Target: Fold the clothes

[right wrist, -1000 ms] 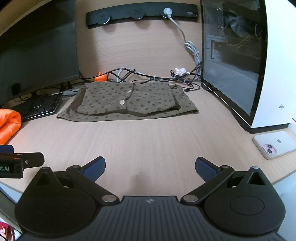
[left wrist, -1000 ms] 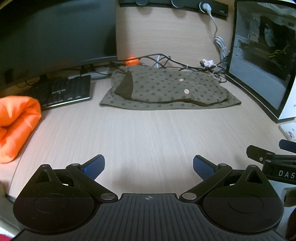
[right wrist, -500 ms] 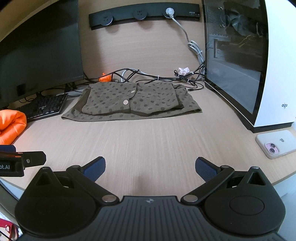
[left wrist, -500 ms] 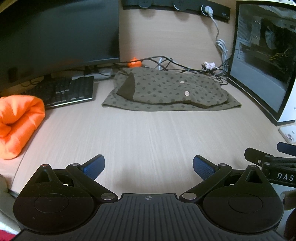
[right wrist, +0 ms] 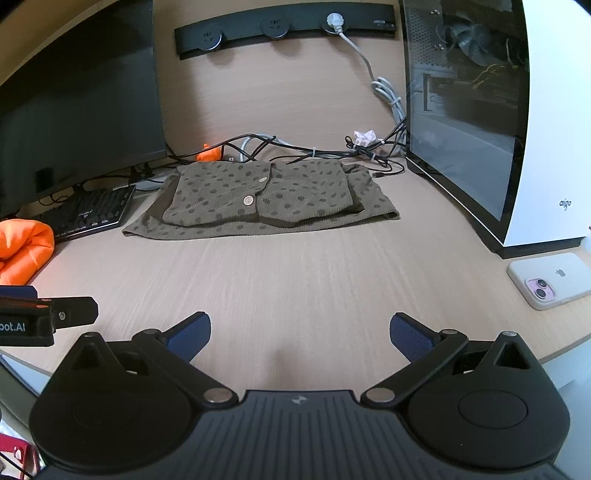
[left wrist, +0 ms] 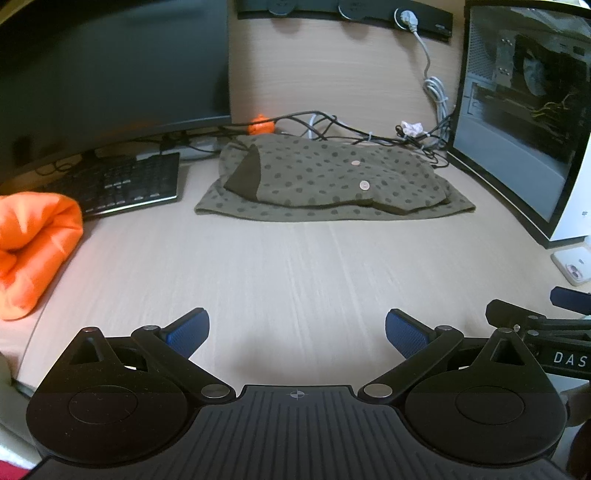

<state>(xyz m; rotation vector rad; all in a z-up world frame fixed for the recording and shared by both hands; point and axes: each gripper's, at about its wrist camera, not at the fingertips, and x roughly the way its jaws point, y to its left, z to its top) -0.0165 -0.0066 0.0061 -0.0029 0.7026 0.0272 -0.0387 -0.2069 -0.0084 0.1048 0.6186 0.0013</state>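
Left two-finger black gripper w/ blue pads (left wrist: 295,330): jaws spread wide, nothing between them, hovering over bare light wood-grain desk (left wrist: 295,266). Right two-finger black gripper w/ blue pads (right wrist: 299,332): same, jaws wide apart, empty, above the desk near its front edge. Each gripper shows in the other's view: right one at 3 o'clock in the left view, left one at 9 o'clock in the right. Olive-green polka-dot buttoned cardigan (left wrist: 332,181) lies folded flat at 12 o'clock, well apart from both grippers, toward the back of the desk; two pale buttons visible. Bright orange bunched-up fabric (left wrist: 33,243) at 9 o'clock, at desk's left edge. No containers in view. Black keyboard (left wrist: 122,182) at 10 o'clock under dark monitor (left wrist: 110,66). Tangle of black and grey cables (left wrist: 332,127) behind the cardigan; black wall socket strip (right wrist: 284,27) at 12, one grey plug in. White PC tower w/ glass side panel (right wrist: 480,110) at 2 o'clock; pink smartphone in pale case (right wrist: 554,280), face down, at 3 o'clock in front of it. Both grippers level, pointing fwd side by side.
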